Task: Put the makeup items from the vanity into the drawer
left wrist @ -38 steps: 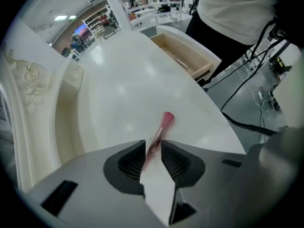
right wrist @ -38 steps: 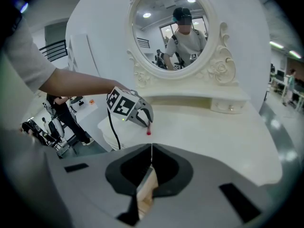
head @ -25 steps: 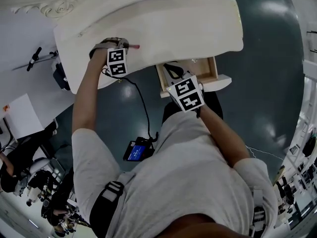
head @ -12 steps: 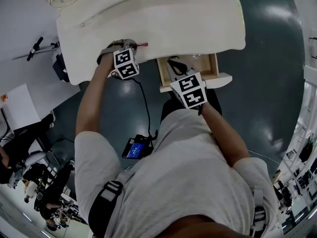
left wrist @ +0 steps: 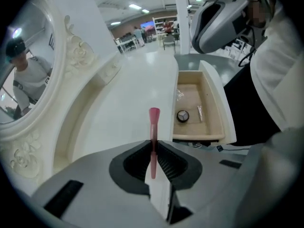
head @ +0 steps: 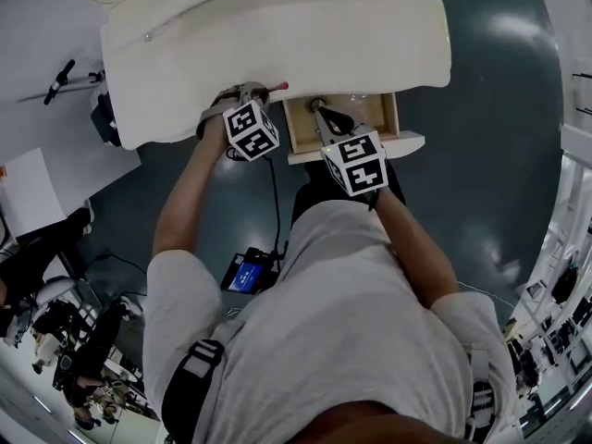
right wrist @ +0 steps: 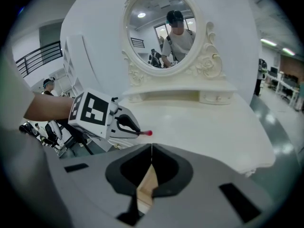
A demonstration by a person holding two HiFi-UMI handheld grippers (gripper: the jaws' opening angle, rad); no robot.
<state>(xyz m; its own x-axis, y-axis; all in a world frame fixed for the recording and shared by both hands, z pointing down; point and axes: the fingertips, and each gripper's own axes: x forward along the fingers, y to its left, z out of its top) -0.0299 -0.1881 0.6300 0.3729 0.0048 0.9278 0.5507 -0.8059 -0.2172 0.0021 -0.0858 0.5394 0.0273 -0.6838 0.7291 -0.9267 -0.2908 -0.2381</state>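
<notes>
My left gripper point(left wrist: 153, 144) is shut on a thin pink makeup stick point(left wrist: 154, 122), whose tip points forward over the white vanity top point(left wrist: 133, 94). In the head view this gripper point(head: 268, 89) hangs at the vanity's front edge, just left of the open wooden drawer point(head: 384, 109). Inside the drawer point(left wrist: 192, 127) lie a round dark compact point(left wrist: 183, 116), a small pale tube point(left wrist: 200, 113) and a clear wrapped bit point(left wrist: 179, 95). Over the drawer's left part my right gripper point(head: 317, 106) stays shut with nothing seen between its jaws point(right wrist: 151, 148). The right gripper view also shows the left gripper point(right wrist: 140, 132) and the stick's pink tip point(right wrist: 148, 133).
An oval mirror point(right wrist: 164, 32) in a carved white frame stands at the back of the vanity. The dark floor point(head: 499, 155) lies to the right. A small device with a blue screen point(head: 245, 274) and its cable lie below the drawer. Equipment and seated people are at far left.
My left gripper has carried the pink stick to the right along the vanity's front edge, closer to the open drawer. The right gripper has stayed over the drawer.
</notes>
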